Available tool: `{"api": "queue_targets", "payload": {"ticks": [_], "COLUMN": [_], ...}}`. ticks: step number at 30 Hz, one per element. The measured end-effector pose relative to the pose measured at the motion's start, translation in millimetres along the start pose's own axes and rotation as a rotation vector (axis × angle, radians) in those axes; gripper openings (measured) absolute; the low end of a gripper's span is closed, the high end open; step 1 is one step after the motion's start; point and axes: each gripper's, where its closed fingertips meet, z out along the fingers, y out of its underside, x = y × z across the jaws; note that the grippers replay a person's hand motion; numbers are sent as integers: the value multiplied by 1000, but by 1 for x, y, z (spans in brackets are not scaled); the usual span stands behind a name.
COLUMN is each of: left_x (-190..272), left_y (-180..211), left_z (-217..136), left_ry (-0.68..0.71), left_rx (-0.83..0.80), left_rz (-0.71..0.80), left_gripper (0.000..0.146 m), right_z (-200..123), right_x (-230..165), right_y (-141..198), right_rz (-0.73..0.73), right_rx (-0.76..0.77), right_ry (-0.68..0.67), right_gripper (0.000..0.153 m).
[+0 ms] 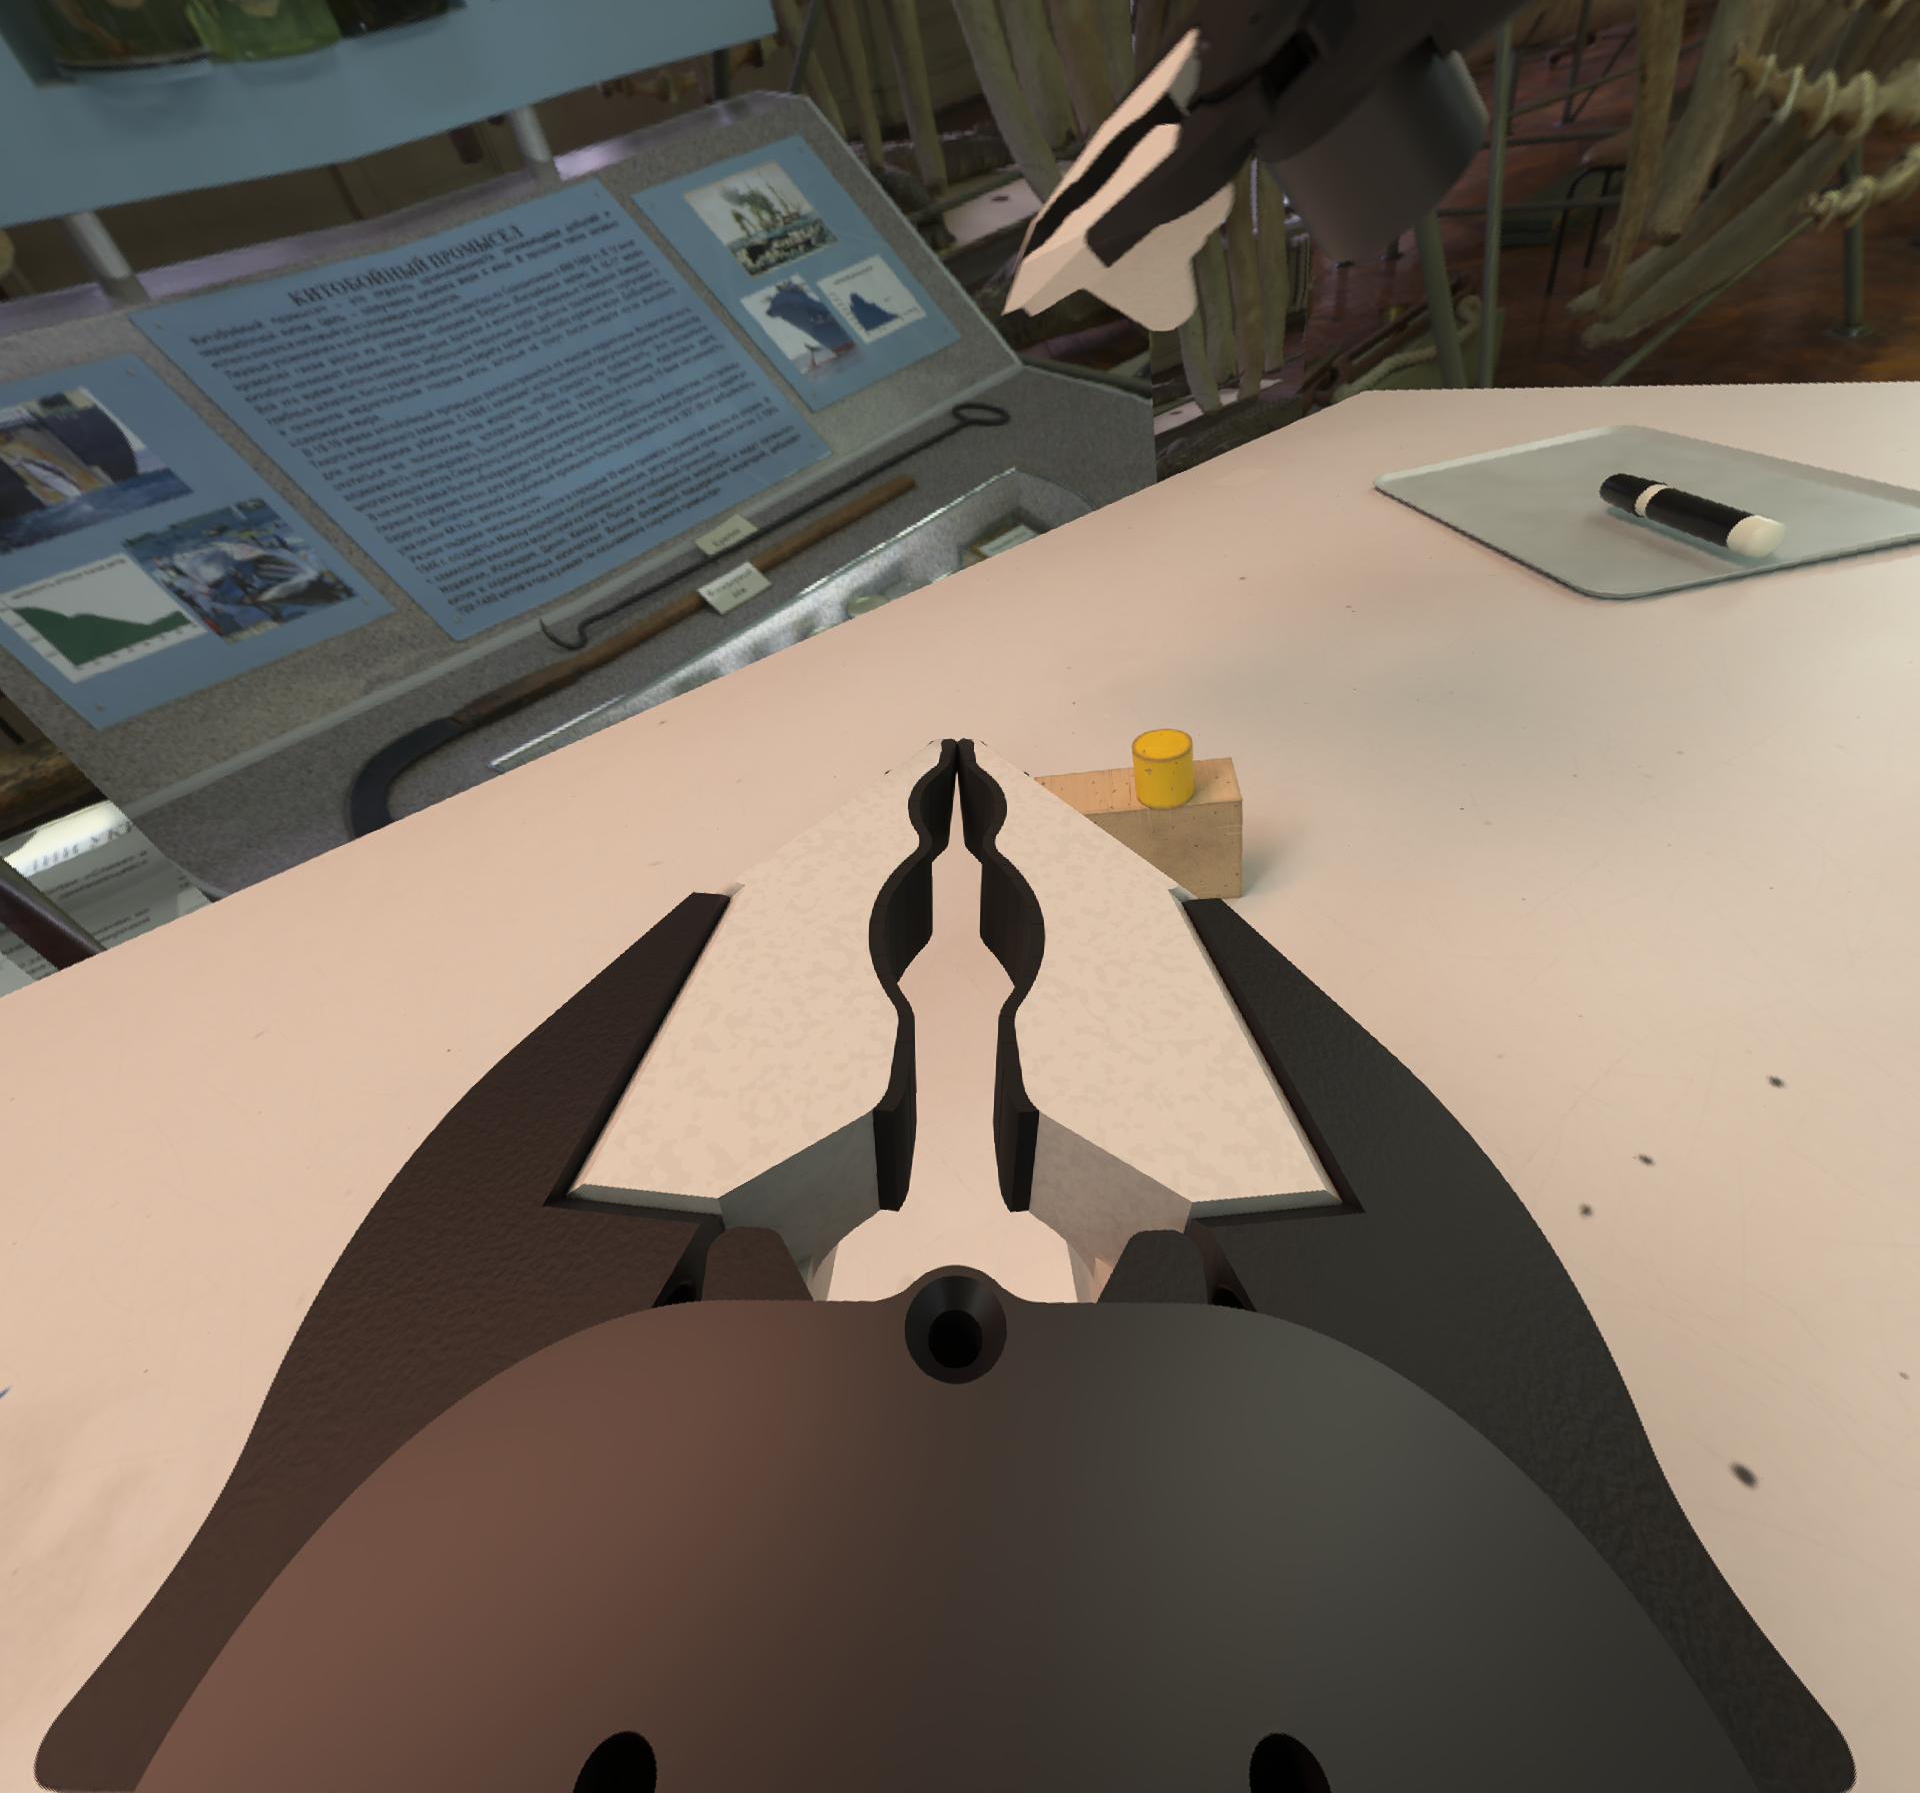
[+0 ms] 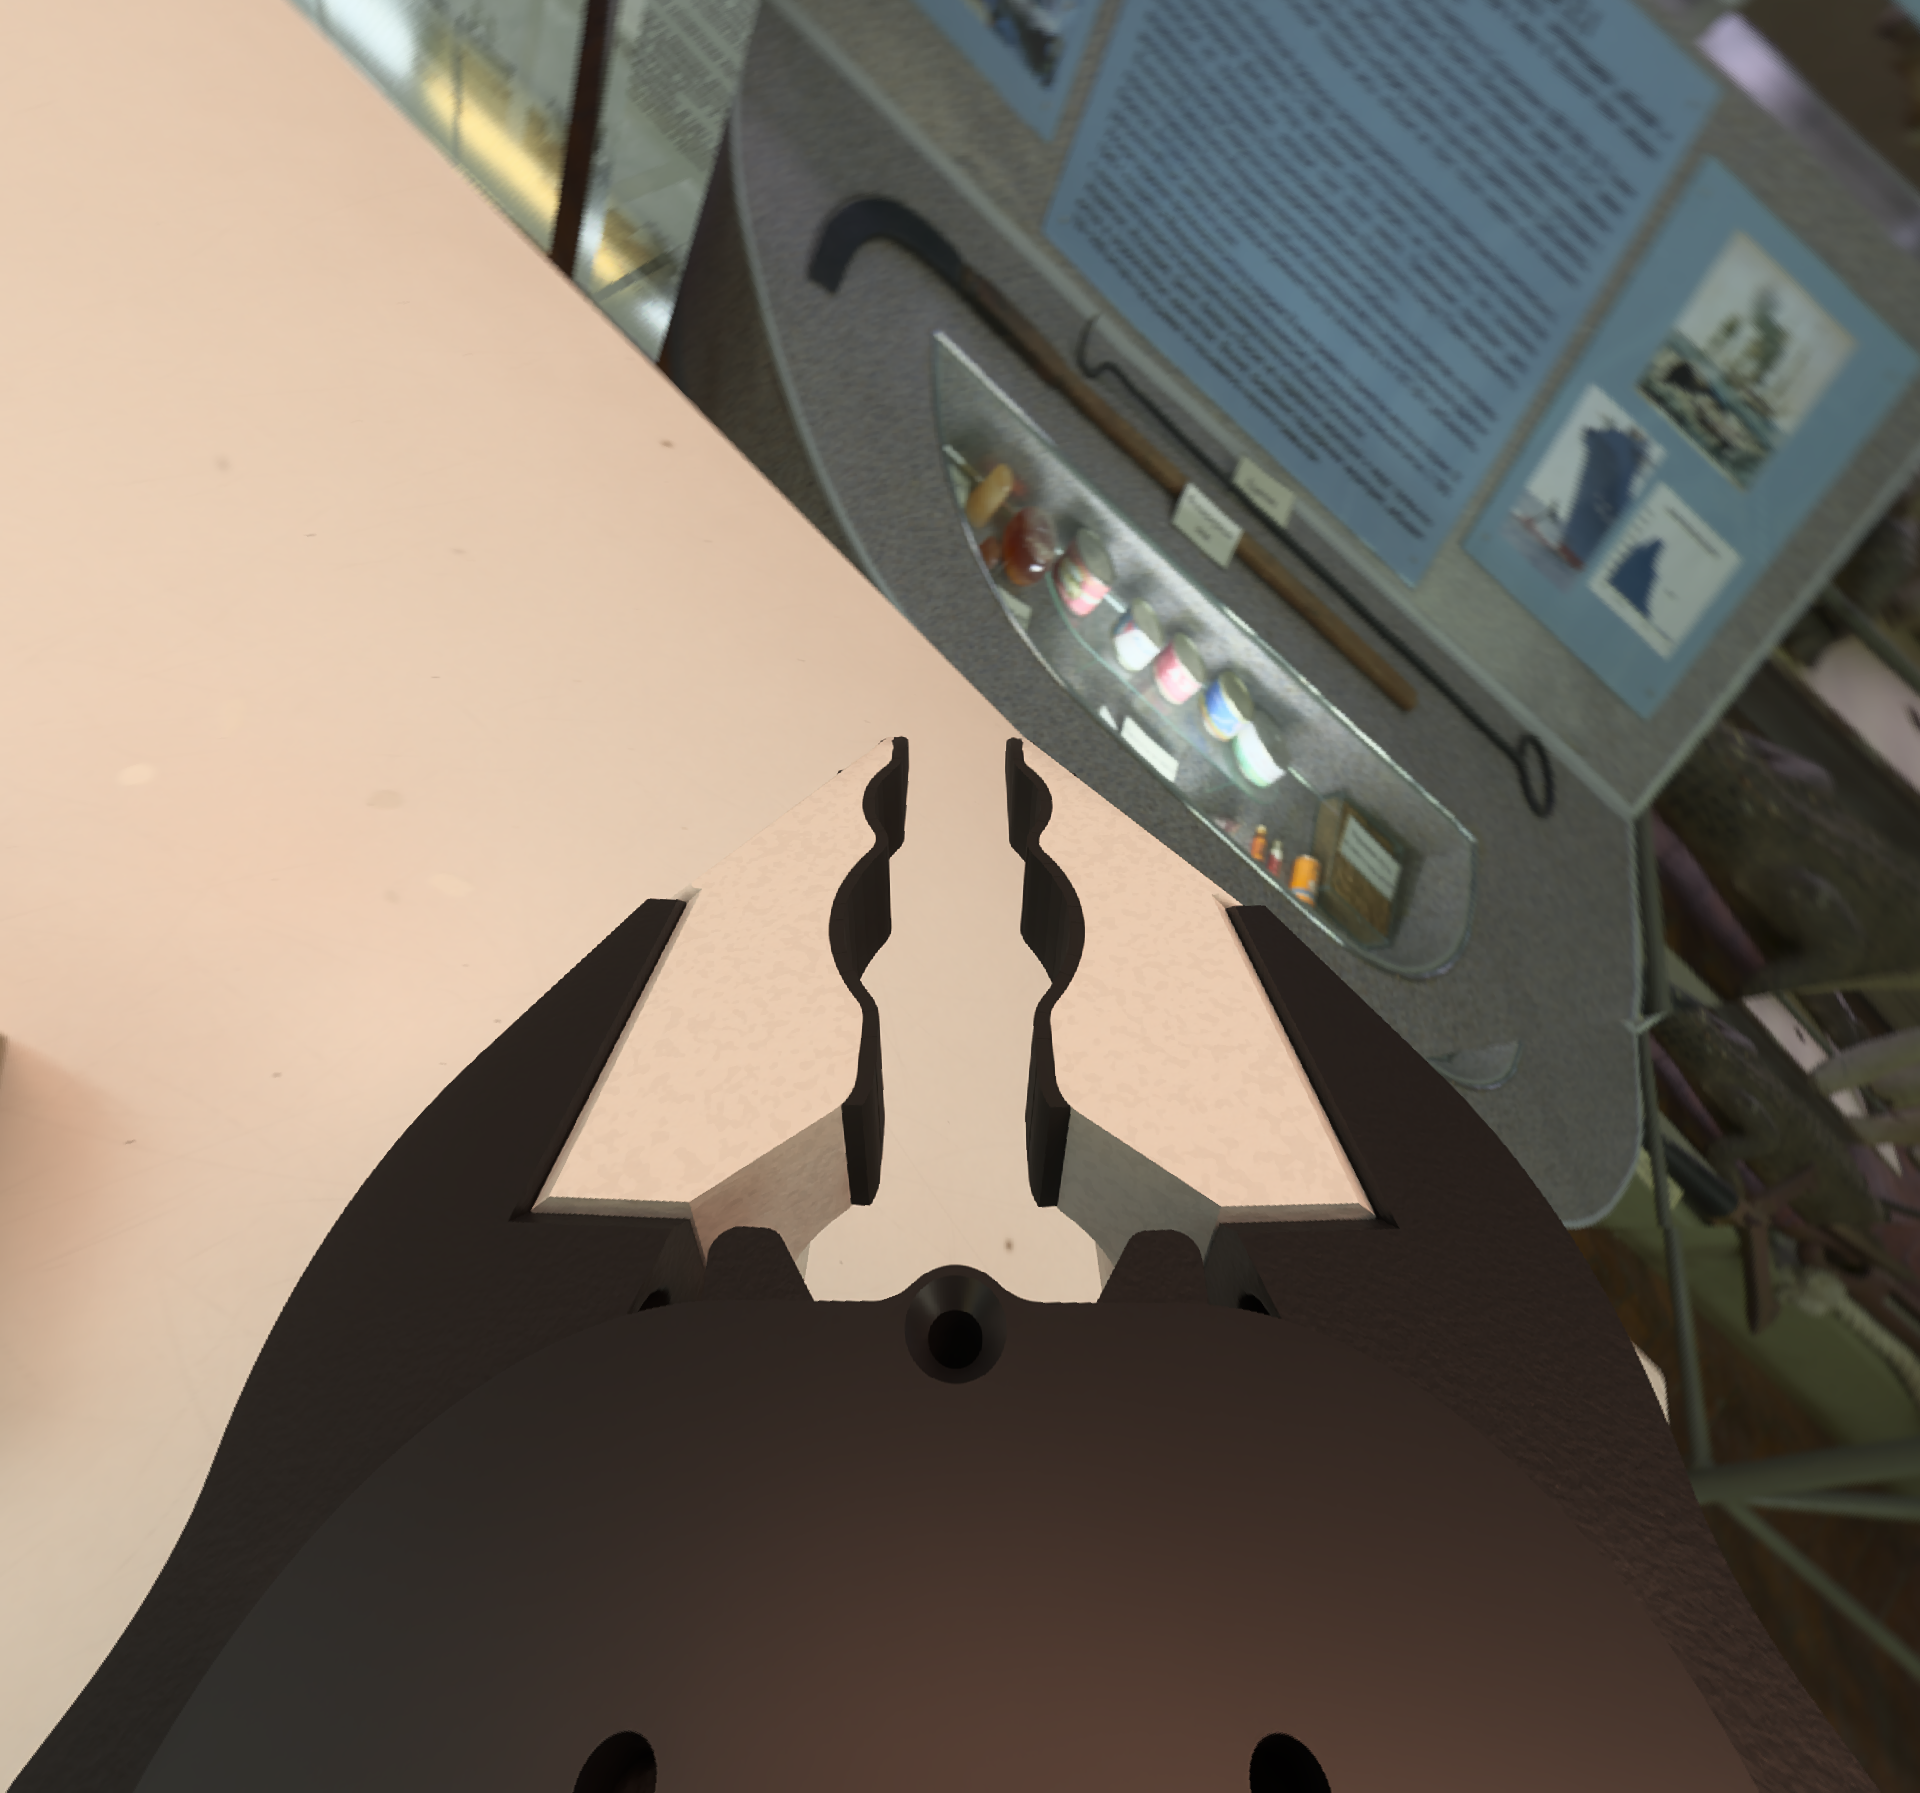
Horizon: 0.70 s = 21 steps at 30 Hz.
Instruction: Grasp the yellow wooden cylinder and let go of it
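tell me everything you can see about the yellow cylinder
The yellow wooden cylinder shows only in the left wrist view. It is short and stubby, smooth, glossy yellow, with a flat round top. It stands upright on the top face of a pale wooden block, near the block's far edge, and the block rests on the pale table. Nothing else touches it: the left gripper, shut and empty, points just to its left, and the right gripper hangs in the air well above it.

Dark brown tool point(image 1: 957, 746) bodies, pale speckled fingers point(image 2: 748, 964), wavy black pads.
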Motion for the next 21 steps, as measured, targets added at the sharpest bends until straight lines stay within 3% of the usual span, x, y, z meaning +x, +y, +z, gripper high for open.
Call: {"api": "queue_targets", "payload": {"ticks": [6,10,15,18,21], "left_x": [3,4,0,-1,0], "left_y": [1,0,-1,-1,-2], "left_z": [2,2,-1,-2,-2], "left_ry": [8,6,-5,-4,-2], "left_rx": [-5,-4,2,4,5], "left_rz": [2,8,-1,-5,-4], "left_gripper": [0,0,0,0,0], "right_z": [-16,-19,-39,-63,-98], "right_x": [31,29,14,-12,-68], "right_y": [35,34,28,29,31], "right_rz": [155,137,221,269,257], "right_rx": [56,79,164,235,330], "right_ry": [106,134,113,45,-201], "right_gripper": [19,19,19,19,19]}}
